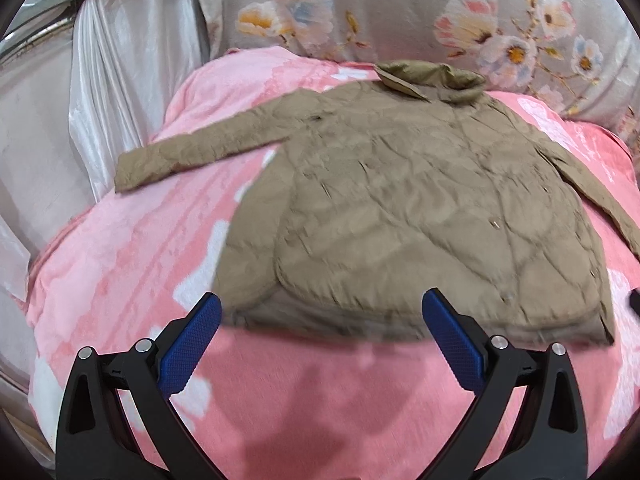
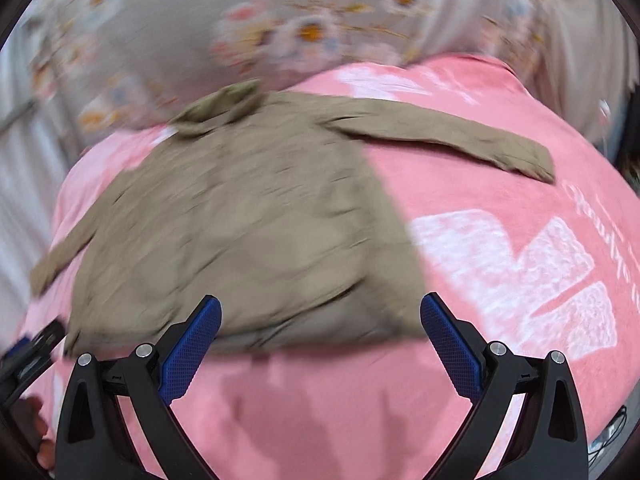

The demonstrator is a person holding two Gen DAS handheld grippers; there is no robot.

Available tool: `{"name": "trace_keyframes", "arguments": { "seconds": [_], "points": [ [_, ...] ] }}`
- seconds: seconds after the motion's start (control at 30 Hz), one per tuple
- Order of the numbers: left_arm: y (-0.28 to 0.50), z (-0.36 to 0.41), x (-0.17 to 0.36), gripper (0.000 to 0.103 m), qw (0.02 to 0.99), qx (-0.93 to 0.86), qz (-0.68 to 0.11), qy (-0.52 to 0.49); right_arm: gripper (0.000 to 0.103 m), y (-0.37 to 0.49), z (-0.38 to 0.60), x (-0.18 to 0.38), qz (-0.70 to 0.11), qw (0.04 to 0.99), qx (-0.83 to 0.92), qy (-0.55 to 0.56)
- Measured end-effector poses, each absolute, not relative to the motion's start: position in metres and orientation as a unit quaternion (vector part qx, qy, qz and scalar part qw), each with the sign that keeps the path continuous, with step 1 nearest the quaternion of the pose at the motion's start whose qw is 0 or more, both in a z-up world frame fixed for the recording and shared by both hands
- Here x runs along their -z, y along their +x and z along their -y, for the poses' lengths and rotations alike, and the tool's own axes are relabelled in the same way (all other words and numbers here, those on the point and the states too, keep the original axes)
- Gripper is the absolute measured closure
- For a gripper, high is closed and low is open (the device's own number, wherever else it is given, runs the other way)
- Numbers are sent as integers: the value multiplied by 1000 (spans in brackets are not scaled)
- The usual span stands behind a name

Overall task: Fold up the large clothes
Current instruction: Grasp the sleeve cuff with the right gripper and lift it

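Two grippers hang above the near edge of the bed, and neither has hold of anything. Your left gripper (image 1: 320, 308) has its blue-padded fingers (image 1: 192, 344) spread wide, with only pink blanket and the jacket's hem showing between them. Your right gripper (image 2: 320, 312) is spread just as wide, and its pads are likewise bare.

The khaki quilted jacket (image 1: 400, 200) lies flat on the pink blanket (image 1: 120, 280), front up, with its collar (image 1: 432, 76) at the far end of the jacket, against the grey floral bedding (image 1: 400, 8). From the left wrist view, one sleeve (image 1: 192, 152) reaches out from the jacket's far shoulder toward the shiny white curtain (image 1: 112, 80), and the other runs down close along the jacket's opposite side. The jacket's hem is the part nearest both grippers; the fingertips sit just short of it, apart from the cloth.

The right wrist view is badly smeared, but you can make out the jacket (image 2: 240, 220) with one sleeve (image 2: 460, 136) stretched away from the jacket over the white-patterned stretch of blanket (image 2: 520, 272). Beyond the jacket's other lower corner, at the picture's edge, part of the left gripper (image 2: 32, 352) shows, with fingers of your hand (image 2: 36, 424) beneath it.
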State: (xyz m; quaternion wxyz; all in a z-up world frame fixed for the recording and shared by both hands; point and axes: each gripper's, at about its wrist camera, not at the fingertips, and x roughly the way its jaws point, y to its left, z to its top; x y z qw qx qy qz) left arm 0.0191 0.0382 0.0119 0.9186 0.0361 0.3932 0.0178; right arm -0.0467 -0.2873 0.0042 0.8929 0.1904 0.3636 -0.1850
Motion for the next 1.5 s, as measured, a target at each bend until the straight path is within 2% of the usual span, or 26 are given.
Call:
{"name": "trace_keyframes", "arguments": {
  "seconds": [0.2,0.47,0.63,0.7,0.73,0.77,0.83,0.93,1.1,1.27,1.4,1.5],
  "points": [
    [71,-39,-21,5,923,-23,-383,29,5,-28,408,11,-333,860,245,298],
    [121,-25,-14,5,927,-38,-372,13,5,-9,536,59,-288,803,306,423],
    [147,-8,-3,5,917,-37,-395,45,5,3,568,67,-264,796,335,429],
    [156,-4,2,5,914,-34,-402,48,18,10,576,64,-258,798,349,419],
    [158,-2,4,5,913,-32,-404,48,29,14,581,64,-258,795,356,418],
    [162,-1,7,5,912,-31,-406,48,34,18,587,65,-254,793,362,420],
    [167,0,9,5,912,-28,-406,49,63,25,599,64,-245,790,369,424],
    [173,-1,14,5,910,-35,-409,55,91,38,599,48,-221,806,366,409],
    [184,-12,19,5,909,-60,-407,61,94,86,548,-25,-189,877,313,311],
    [193,-35,20,5,906,-86,-411,47,95,155,438,-102,-172,950,169,198],
    [196,-55,17,5,907,-99,-408,29,95,209,339,-121,-190,971,53,137],
    [198,-71,18,5,906,-107,-409,21,95,245,271,-108,-223,969,-18,106]
  ]
}}
